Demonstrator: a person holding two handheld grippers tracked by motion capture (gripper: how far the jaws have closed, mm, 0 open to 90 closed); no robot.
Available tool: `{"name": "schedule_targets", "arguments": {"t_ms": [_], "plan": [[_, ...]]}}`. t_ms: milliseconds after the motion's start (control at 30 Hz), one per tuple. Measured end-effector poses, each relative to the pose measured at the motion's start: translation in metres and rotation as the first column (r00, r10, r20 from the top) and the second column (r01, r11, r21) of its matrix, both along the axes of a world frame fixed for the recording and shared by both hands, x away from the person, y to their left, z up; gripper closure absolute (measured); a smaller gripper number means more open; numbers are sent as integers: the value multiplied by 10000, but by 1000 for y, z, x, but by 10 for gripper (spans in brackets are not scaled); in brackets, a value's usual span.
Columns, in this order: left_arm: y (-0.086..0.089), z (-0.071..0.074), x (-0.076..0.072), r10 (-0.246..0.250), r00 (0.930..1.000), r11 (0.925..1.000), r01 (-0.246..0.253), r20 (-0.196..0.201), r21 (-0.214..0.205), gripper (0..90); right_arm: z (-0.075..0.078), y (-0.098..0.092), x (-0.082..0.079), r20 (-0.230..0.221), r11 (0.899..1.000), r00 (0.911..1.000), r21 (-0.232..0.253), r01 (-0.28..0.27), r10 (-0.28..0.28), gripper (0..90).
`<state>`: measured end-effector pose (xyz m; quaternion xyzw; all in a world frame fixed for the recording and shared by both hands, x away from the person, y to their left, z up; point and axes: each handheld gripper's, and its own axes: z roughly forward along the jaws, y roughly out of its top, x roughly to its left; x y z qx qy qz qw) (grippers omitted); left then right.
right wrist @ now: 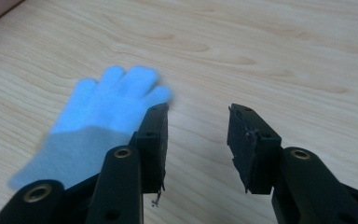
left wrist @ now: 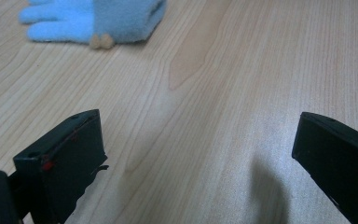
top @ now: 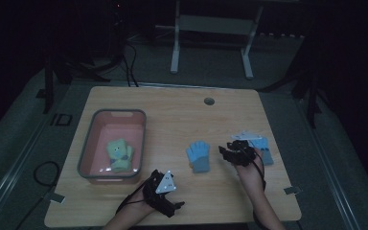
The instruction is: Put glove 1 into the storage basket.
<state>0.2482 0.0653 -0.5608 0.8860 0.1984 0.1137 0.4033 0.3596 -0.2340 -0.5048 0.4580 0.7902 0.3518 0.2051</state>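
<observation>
Centering the open, empty right tongs (right wrist: 198, 140) over the fuzzy light-blue knit glove (right wrist: 105, 121) beside them should come before closing; left tongs (left wrist: 200, 154) wait open.

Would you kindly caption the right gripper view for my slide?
Open right tool poised above the wooden table, beside a blue glove.

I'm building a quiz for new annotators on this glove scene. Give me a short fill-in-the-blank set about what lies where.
1. The yellow-green glove lies inside the pink ____.
2. The light blue glove in the middle of the table lies flat, with its fingers pointing ____ from the person.
3. The jaws of the right hand-held gripper have ____ between them.
4. A second blue glove lies beside the ____ hand-held gripper.

Missing words: bin; away; nothing; right
</observation>
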Motion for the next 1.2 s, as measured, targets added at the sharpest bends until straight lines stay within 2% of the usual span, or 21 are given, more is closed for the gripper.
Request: {"name": "schedule_targets", "arguments": {"t_ms": [100,233,467,567,633,733,867,1000,1100,1200], "plan": [[0,0,0,-10,10000,10000,10,11,38,26,5,-18,0,293,9999,9995,83,-111,109,591],[0,0,0,6,10000,10000,-6,6,-2,26,10,-45,0,571,9998,9982,151,154,-162,618],[0,-1,0,-6,10000,10000,5,35,67,26,12,-92,8,600,9976,9958,-19,691,-689,631],[0,-1,0,20,10000,10000,-20,29,-26,26,9,-111,12,563,9964,9948,45,846,-847,630],[1,0,0,69,10000,9999,-68,54,-114,26,6,-120,14,495,9960,9949,-110,884,-877,627],[3,0,1,165,9998,9997,-164,73,-194,26,-1,-129,17,374,9955,9962,-503,809,-790,627],[3,0,1,155,9998,9997,-153,86,-209,26,-13,-136,20,93,9963,9983,-637,584,-579,628],[5,0,2,130,9999,9994,-128,70,-319,26,-26,-142,24,-168,9985,9990,-366,411,-417,620],[6,0,3,153,9998,9996,-150,161,-224,39,-38,-146,29,-390,9979,9981,-441,468,-486,620],[5,0,2,124,9998,9996,-121,153,-242,39,-42,-149,29,-362,9988,9983,-197,447,-454,643]]}}
